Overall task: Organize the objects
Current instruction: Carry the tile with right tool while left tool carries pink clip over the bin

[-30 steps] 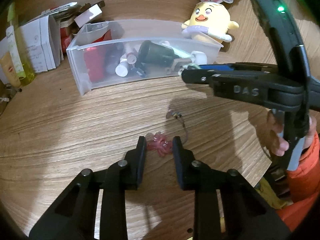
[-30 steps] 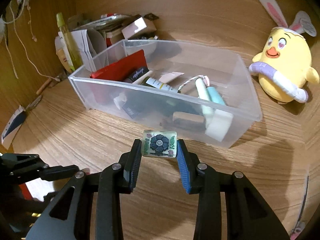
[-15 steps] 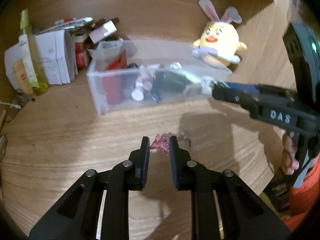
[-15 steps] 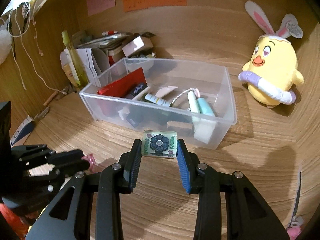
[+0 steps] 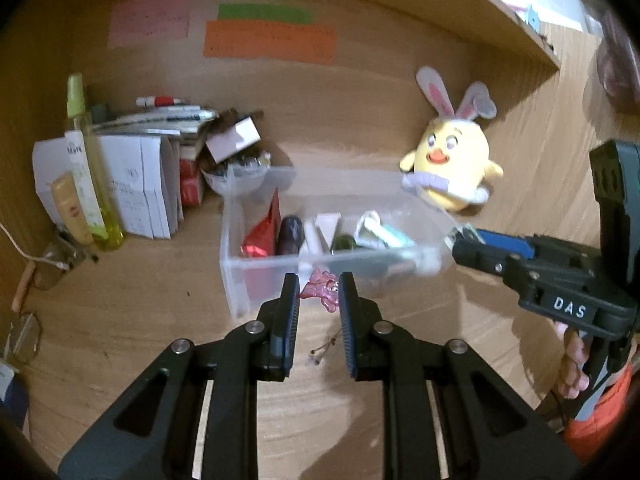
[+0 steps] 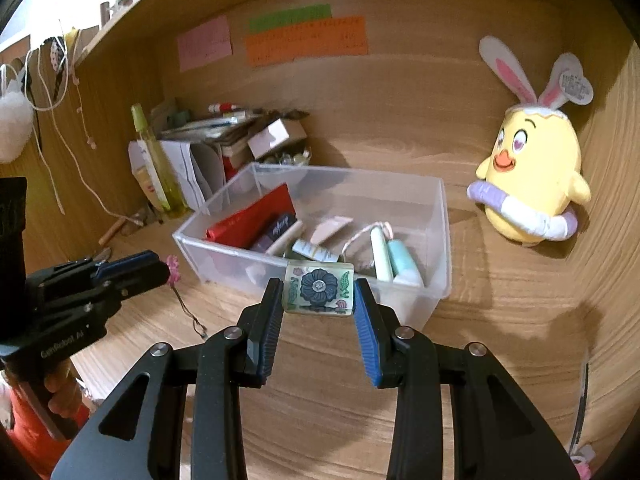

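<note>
While the wooden bench (image 6: 500,320) carries everything here, the largest task thing on it is the clear plastic rectangular bin (image 6: 438,236), standing toward the back edge with a yellow plush chick with bunny ears (image 6: 532,184) just beside its right end and a stack of white papers and bottles (image 5: 120,184) near its left end. The bin already holds a red packet, tubes and other small items, so part of the sorting looks done. The right hand-held gripper (image 6: 319,294) is clenched on a small square glassy tile printed with a dark blue flower (image 6: 319,290), raised in front of the bin's near wall. The left hand-held gripper (image 5: 319,294) grasps a small pink translucent charm (image 5: 320,288), lifted off the bench with its thin dark cord (image 6: 188,312) dangling below, near the bin's front left corner. Judging by this, both pieces remain to be dropped into the bin.
</note>
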Demonstrator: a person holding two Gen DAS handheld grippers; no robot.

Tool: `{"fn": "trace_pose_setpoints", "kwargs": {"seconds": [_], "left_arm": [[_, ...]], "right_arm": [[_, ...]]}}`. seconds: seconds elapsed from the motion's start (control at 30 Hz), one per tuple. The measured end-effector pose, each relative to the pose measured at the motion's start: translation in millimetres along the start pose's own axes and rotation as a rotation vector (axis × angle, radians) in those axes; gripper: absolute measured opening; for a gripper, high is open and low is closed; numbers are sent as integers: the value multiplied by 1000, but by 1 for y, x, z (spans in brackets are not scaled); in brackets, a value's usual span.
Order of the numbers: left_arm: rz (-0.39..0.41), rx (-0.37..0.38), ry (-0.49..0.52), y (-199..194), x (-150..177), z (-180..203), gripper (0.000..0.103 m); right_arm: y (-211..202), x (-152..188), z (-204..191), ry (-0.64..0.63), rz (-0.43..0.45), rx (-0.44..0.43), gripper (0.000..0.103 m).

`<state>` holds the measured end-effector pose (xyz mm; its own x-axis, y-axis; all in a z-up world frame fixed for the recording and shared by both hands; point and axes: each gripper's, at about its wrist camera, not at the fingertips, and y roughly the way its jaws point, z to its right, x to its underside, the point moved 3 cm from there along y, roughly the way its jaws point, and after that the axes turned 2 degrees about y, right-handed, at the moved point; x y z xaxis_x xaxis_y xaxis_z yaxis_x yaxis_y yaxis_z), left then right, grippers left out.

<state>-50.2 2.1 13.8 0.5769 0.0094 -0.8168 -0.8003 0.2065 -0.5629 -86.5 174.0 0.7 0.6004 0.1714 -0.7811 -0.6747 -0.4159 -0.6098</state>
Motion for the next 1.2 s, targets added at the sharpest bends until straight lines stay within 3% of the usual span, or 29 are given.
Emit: {"fn": "trace_pose_setpoints", "kwargs": {"seconds": [0.57, 0.77, 1.2], "left_arm": [[134, -29, -58, -8, -68, -19, 19], [98, -41, -73, 16, -72, -24, 19], [-66, -34, -62, 81, -45, -19, 19]], "right_arm": [[-5, -37, 5, -4, 86, 17, 32], [10, -43, 12, 4, 69, 29, 32], [68, -26, 25, 25, -68, 40, 32]]}}
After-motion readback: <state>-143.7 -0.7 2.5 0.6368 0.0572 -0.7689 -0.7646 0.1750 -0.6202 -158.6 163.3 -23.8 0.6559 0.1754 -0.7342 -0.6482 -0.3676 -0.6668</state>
